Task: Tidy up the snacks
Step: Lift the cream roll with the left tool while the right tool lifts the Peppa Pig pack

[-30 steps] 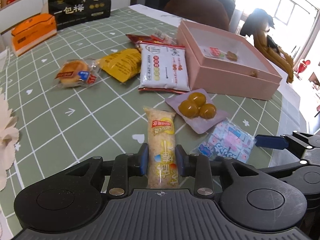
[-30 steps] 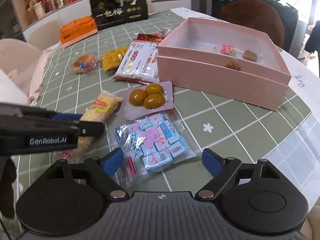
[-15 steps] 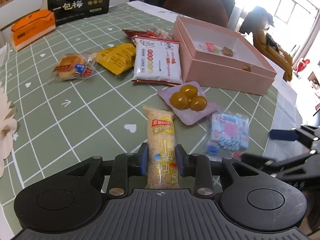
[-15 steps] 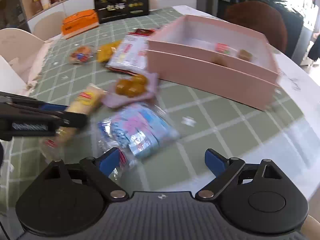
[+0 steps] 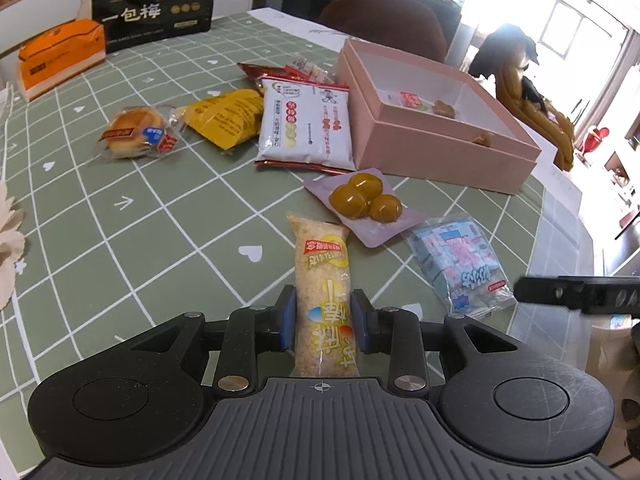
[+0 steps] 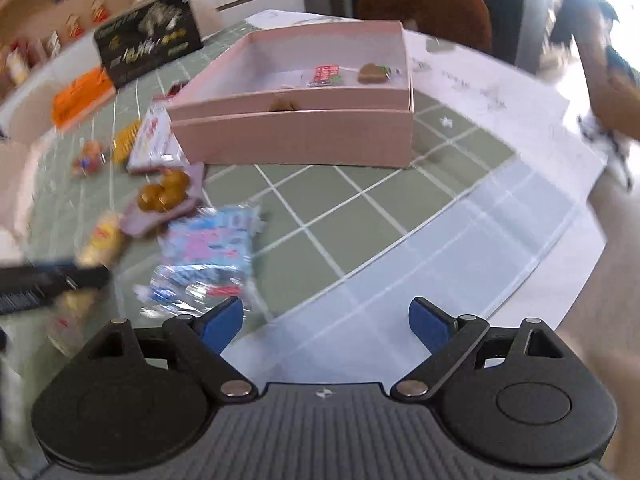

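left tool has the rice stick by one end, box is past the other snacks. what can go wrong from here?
1. The left tool grips the rice stick near one end; the long free end may droop or slip.
2. The egg pouch lies on the way to the pink box; a low carry could drag it.

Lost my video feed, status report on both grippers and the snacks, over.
Left gripper shut on rice cracker stick. Right gripper open, empty. Pink box open; egg pouch lies between it and the stick.

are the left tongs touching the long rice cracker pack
Touching. The left wrist view shows both blue pads of the left tongs pressed against the sides of the rice cracker pack.
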